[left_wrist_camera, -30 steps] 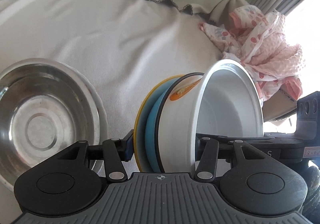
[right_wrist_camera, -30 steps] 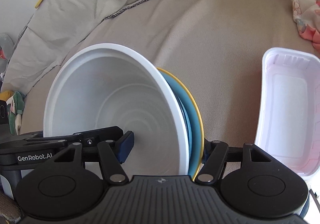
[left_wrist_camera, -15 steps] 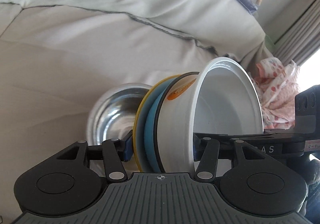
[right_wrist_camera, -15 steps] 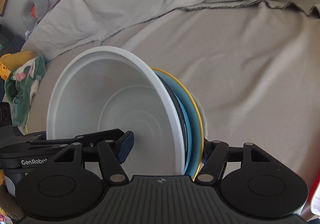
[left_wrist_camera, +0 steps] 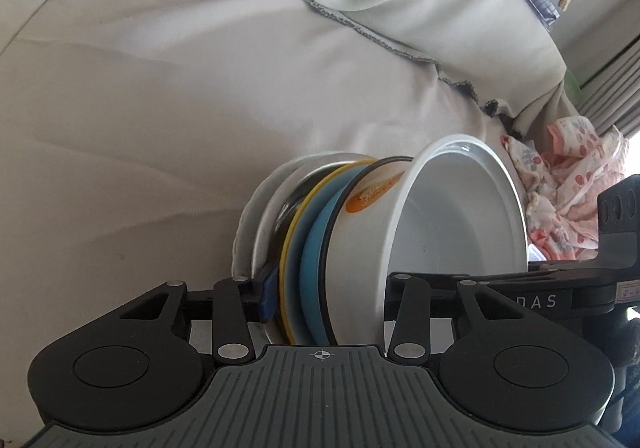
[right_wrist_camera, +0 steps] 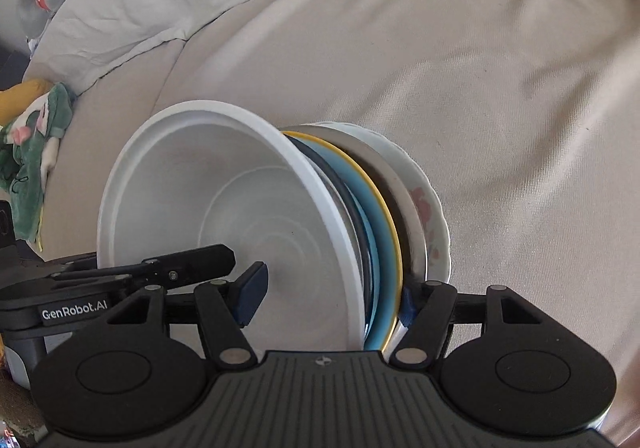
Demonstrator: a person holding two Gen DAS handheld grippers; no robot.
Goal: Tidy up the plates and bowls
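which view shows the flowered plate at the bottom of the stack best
The right wrist view. There the flowered plate shows its scalloped rim and pink floral print beside the steel bowl. In the left wrist view the same plate is only a thin white edge behind the stack, with no pattern visible.

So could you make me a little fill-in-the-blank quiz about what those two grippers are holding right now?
1. Both the left gripper and the right gripper clamp one nested ____ of dishes.
2. The white bowl has its opening facing the ____ gripper's side.
3. The blue plate has a ____ rim.
4. Behind the steel bowl sits a white plate with a pink ____ pattern.

Missing words: stack; right; yellow; floral
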